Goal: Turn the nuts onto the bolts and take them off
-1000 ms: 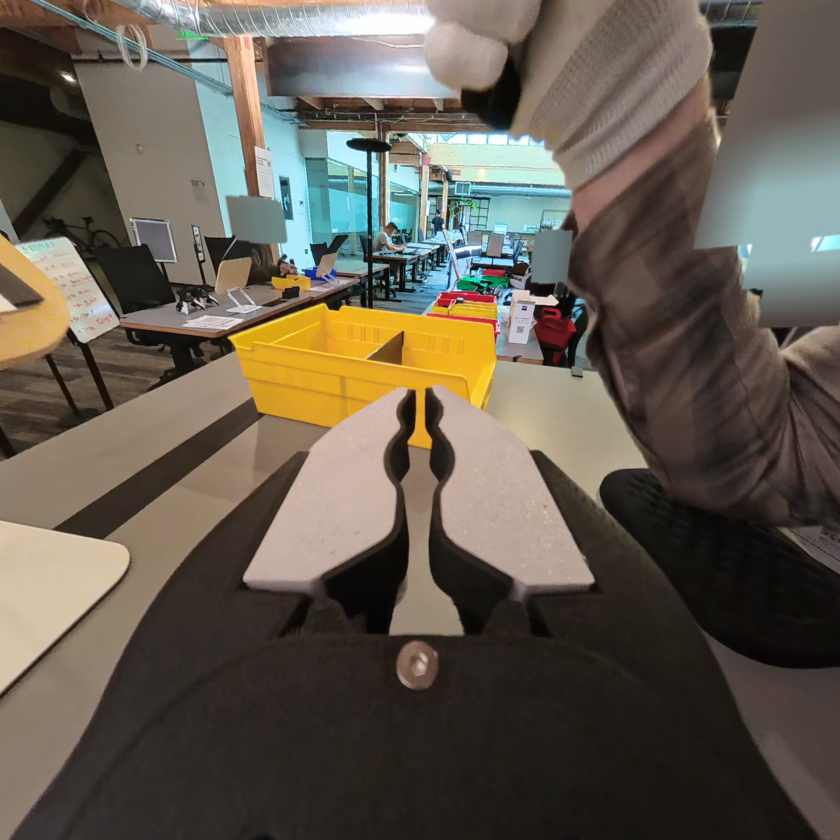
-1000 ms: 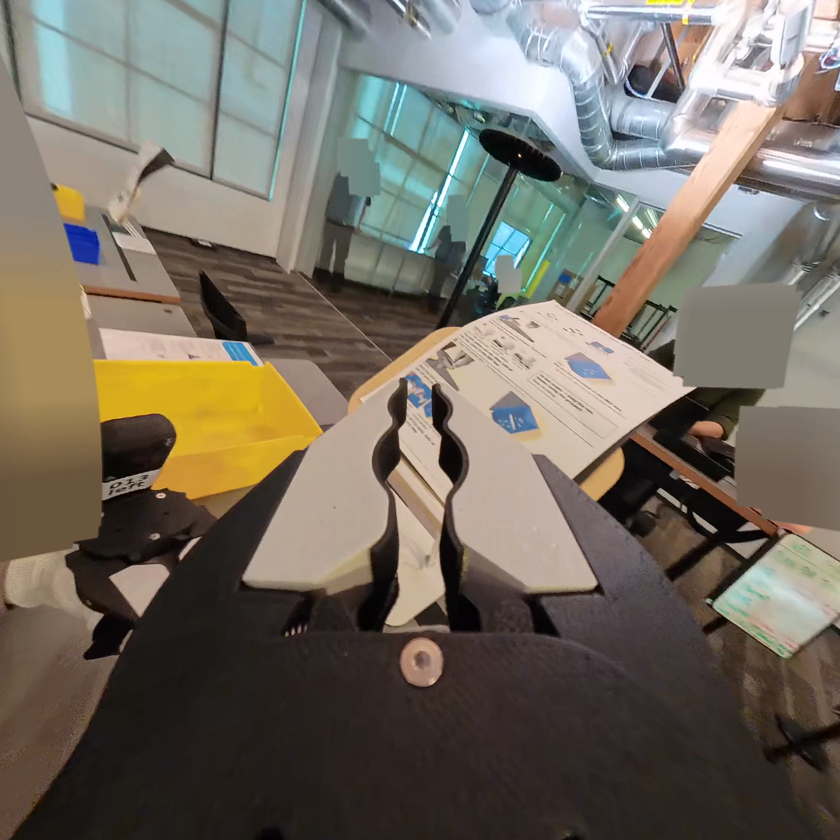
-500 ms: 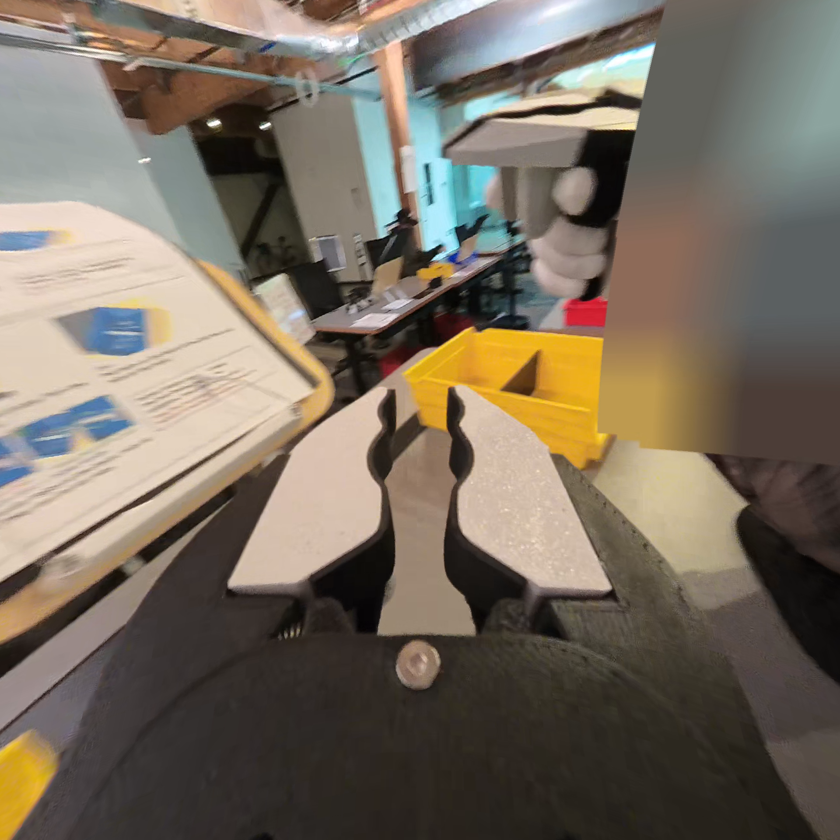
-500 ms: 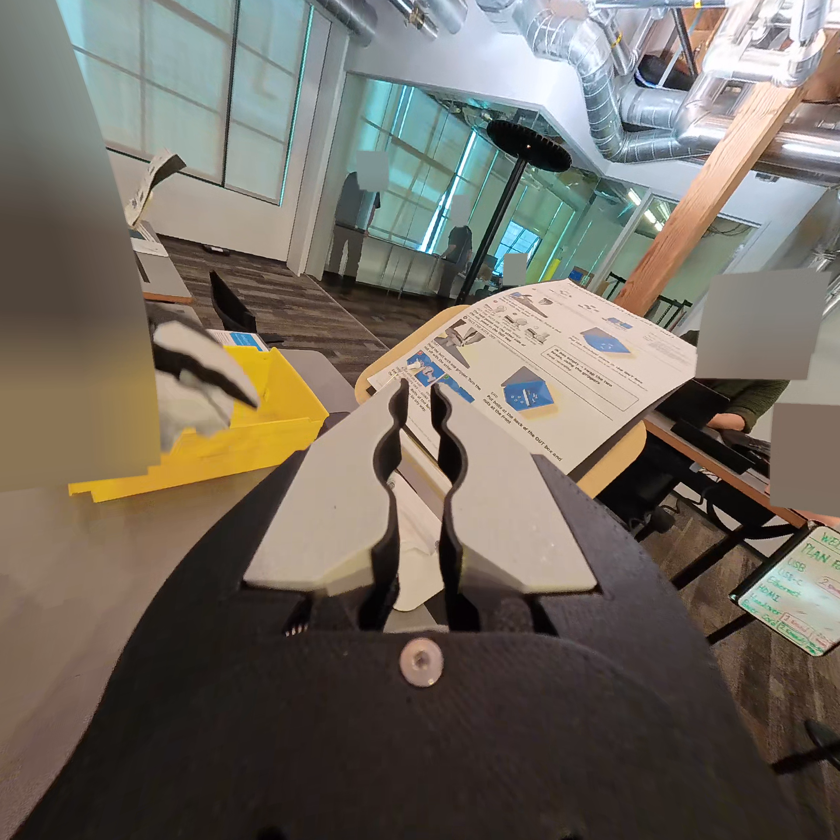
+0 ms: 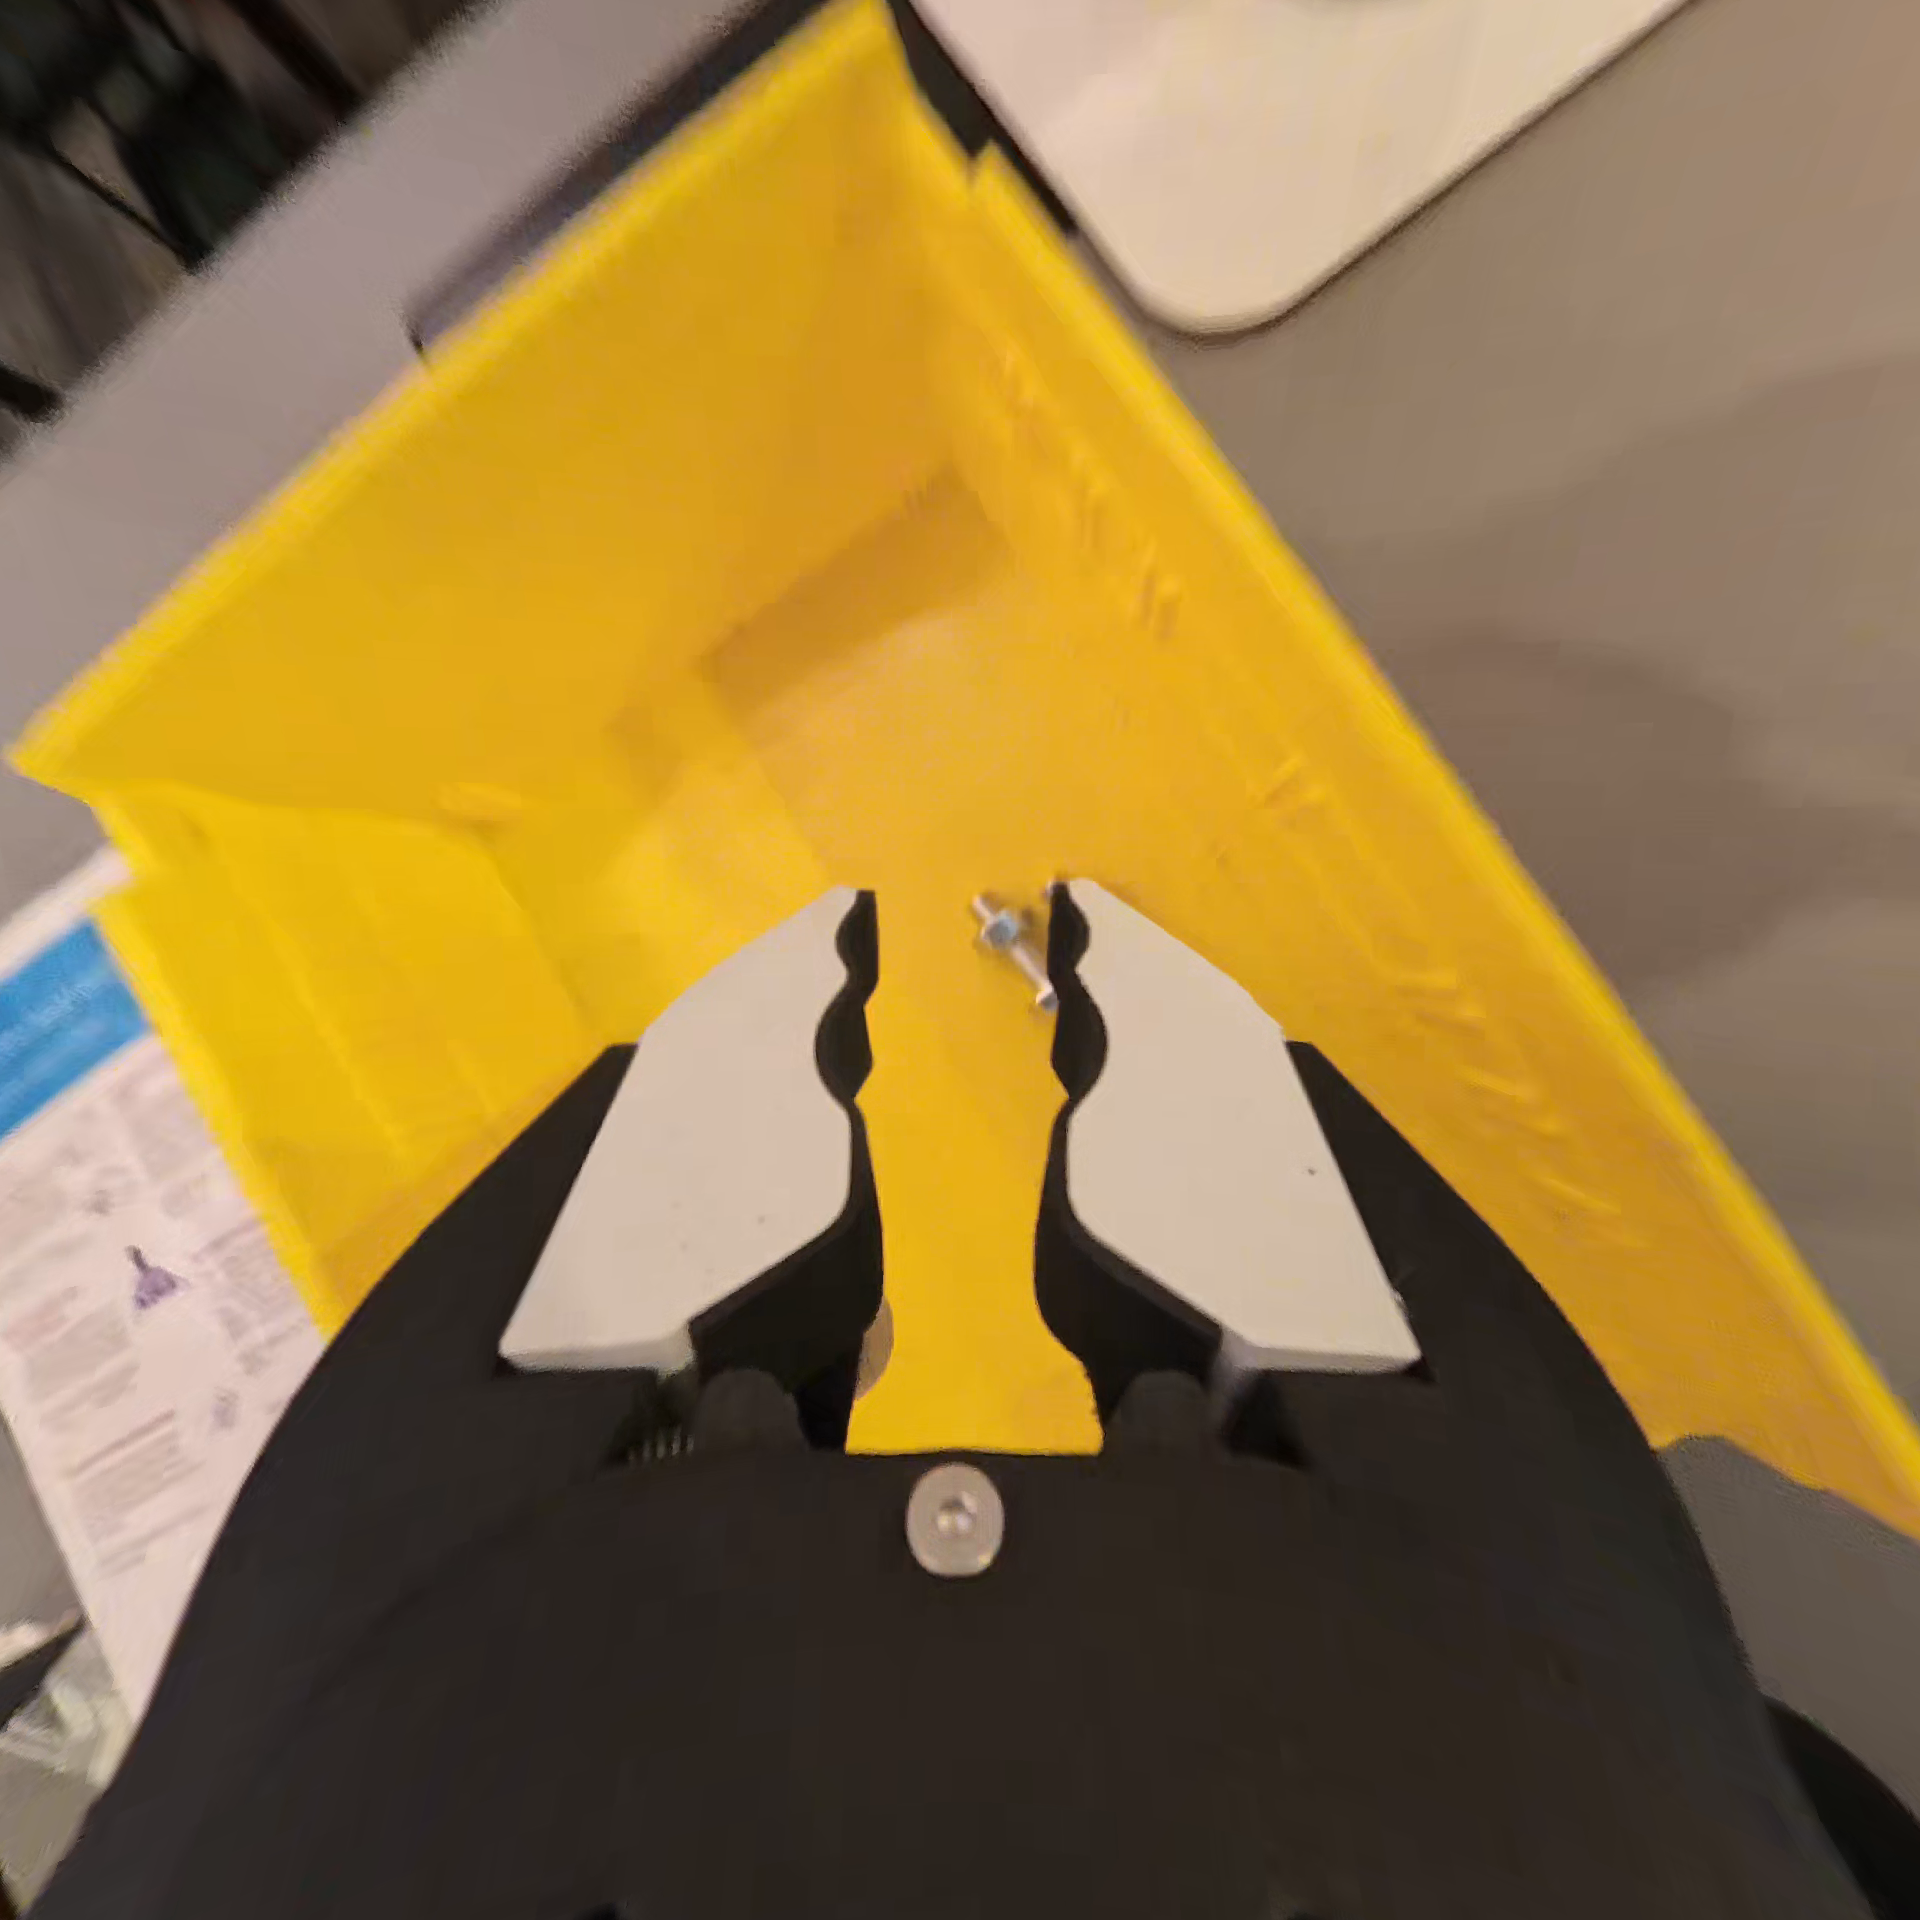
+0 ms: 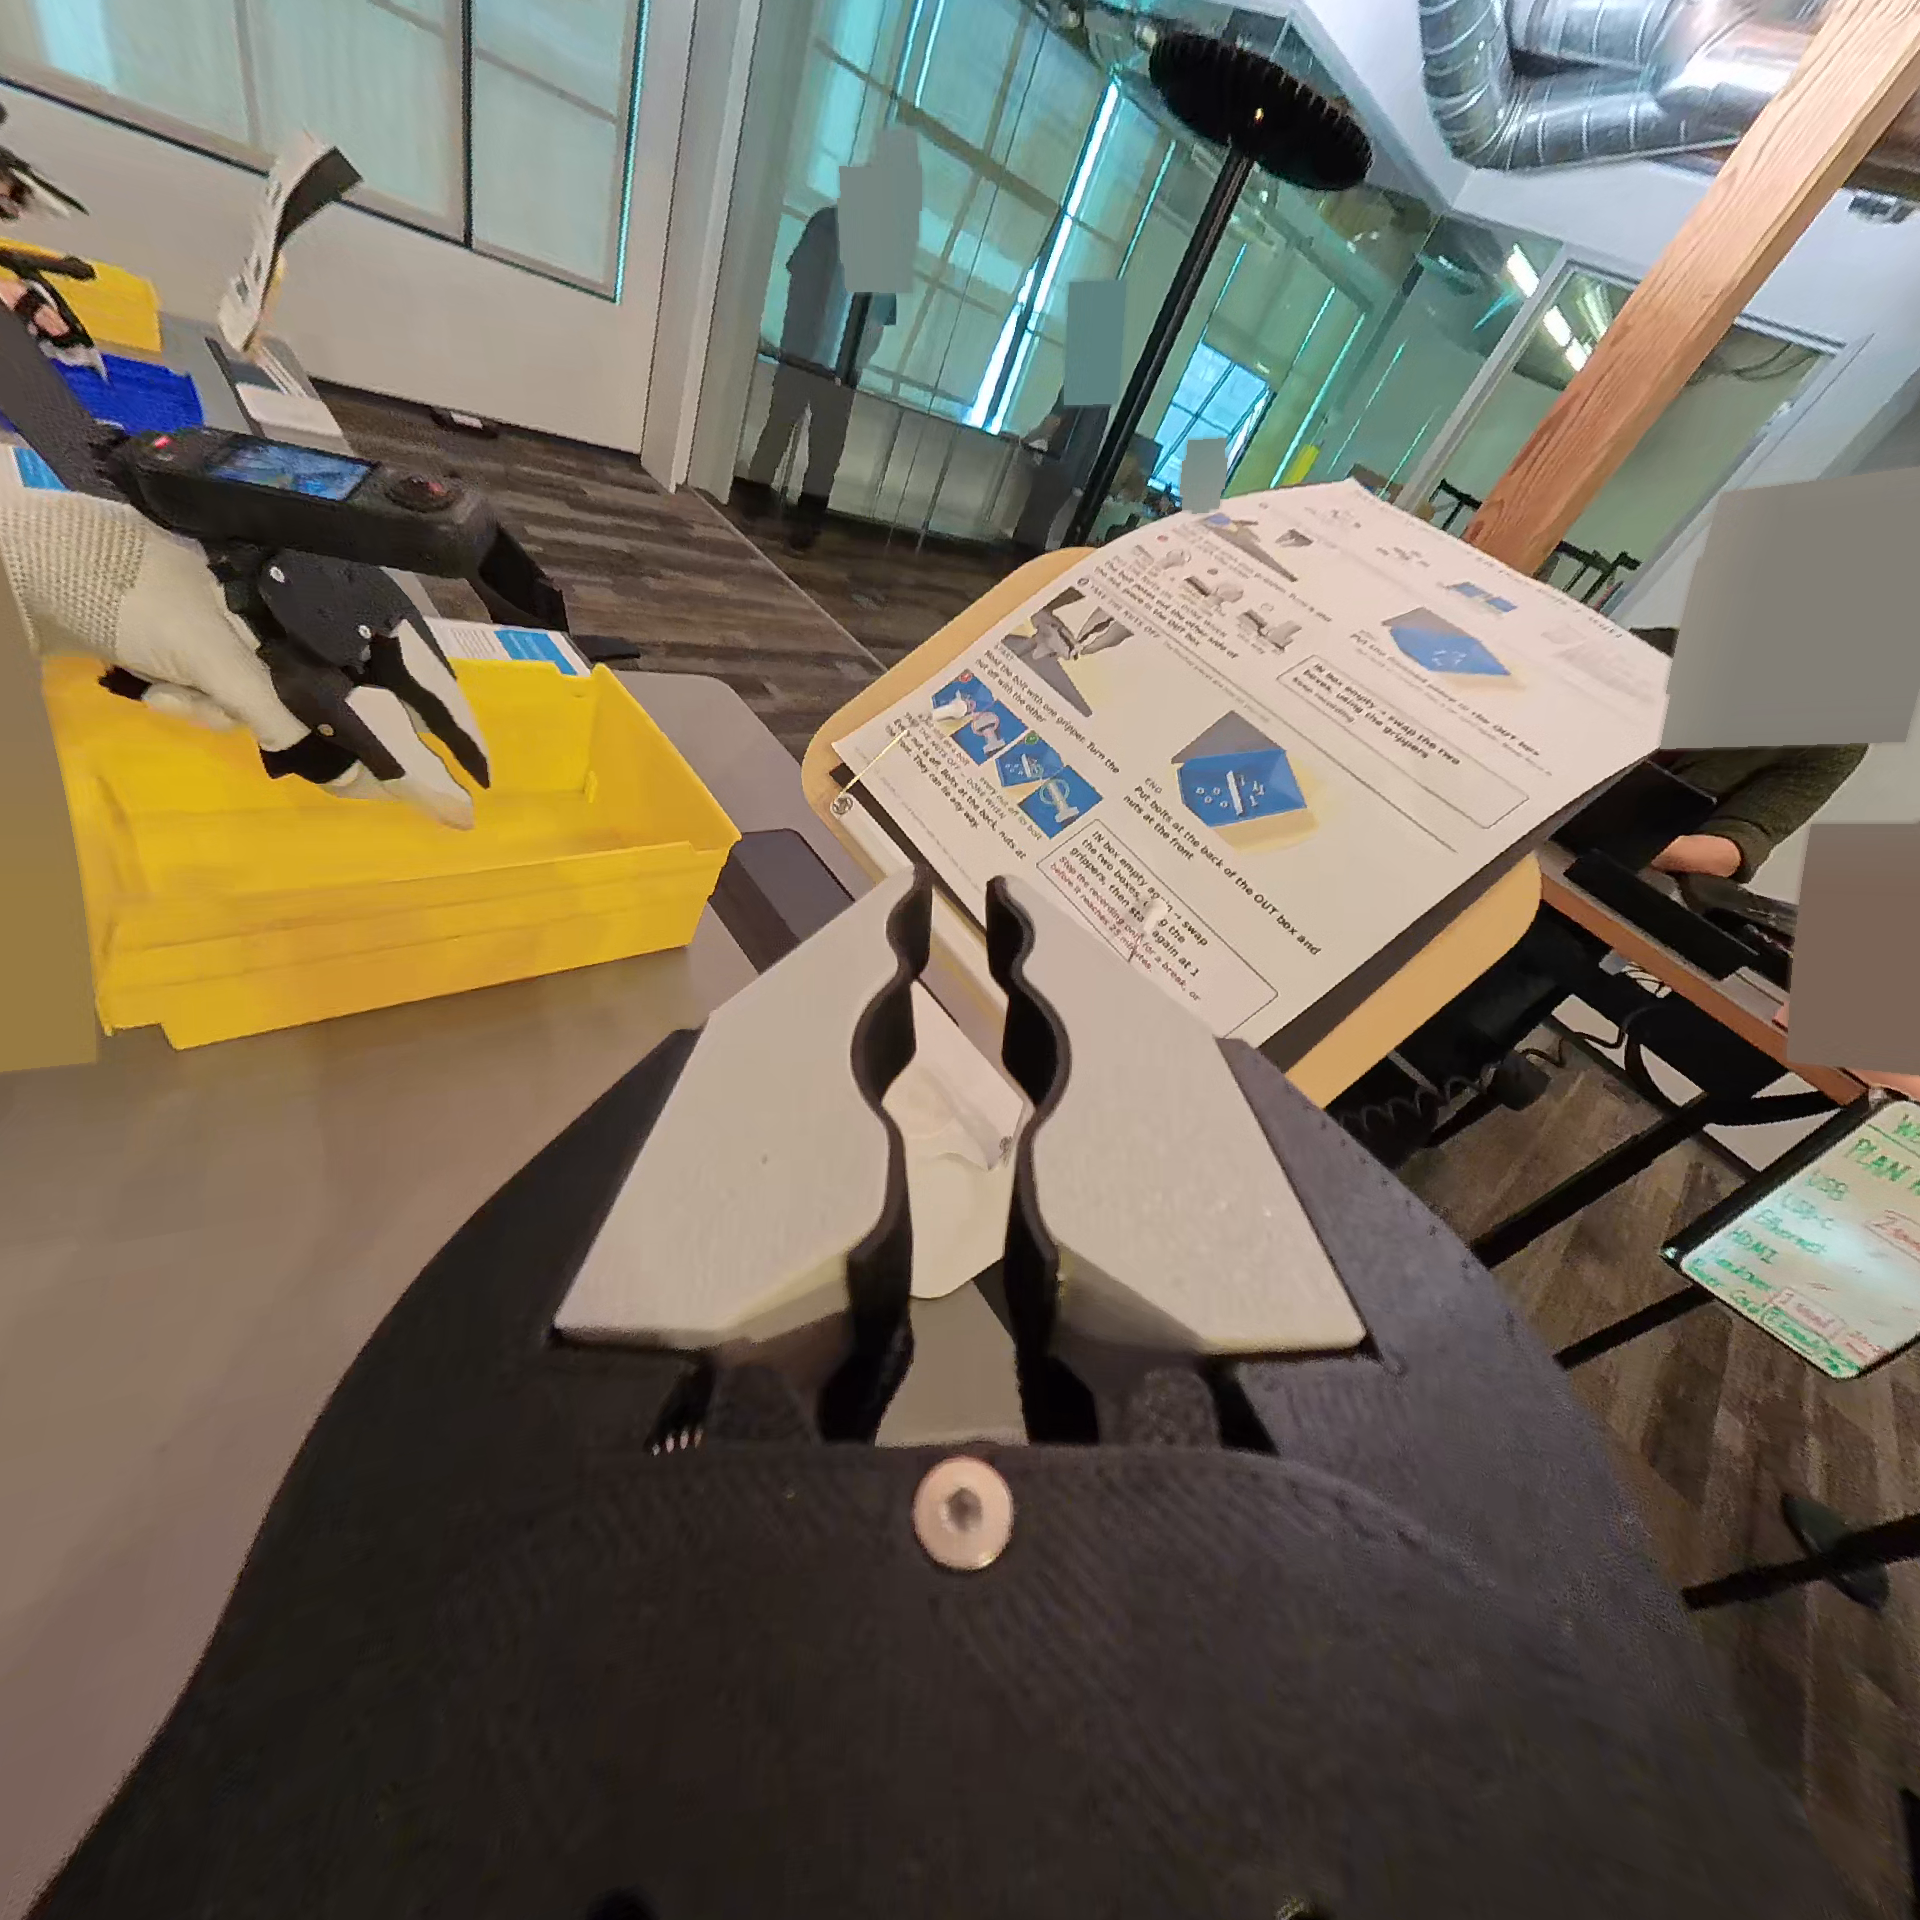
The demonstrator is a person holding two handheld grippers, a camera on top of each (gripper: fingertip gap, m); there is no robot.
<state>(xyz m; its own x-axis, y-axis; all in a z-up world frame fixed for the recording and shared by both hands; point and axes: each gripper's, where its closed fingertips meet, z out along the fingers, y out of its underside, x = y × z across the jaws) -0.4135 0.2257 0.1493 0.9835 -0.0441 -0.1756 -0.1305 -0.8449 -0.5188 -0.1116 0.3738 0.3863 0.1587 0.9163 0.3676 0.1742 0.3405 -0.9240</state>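
Note:
In the left wrist view I look down into a yellow bin (image 5: 1299, 831). A small silver bolt (image 5: 1023, 961) with a bluish piece on its shank lies on the bin floor, just inside my left gripper's right fingertip. My left gripper (image 5: 958, 899) is open and empty above it. The picture is blurred. In the right wrist view my right gripper (image 6: 956, 888) hangs over the grey table, its jaws a narrow gap apart and empty. The left gripper (image 6: 436, 769), in a white-gloved hand, reaches into the yellow bin (image 6: 416, 914) at far left.
The bin sits on a stack of like yellow bins. An instruction sheet on a tilted wooden stand (image 6: 1247, 727) rises beyond the right gripper. A white pad (image 5: 1247, 156) lies past the bin; a printed sheet (image 5: 104, 1195) lies to its left. A whiteboard (image 6: 1818, 1247) stands off the table's right edge. My hands' fingertips stand some 40 cm from each other.
My left gripper has swung from facing across the room to pointing down into the yellow bin, and its jaws have opened wider. The right gripper has barely moved.

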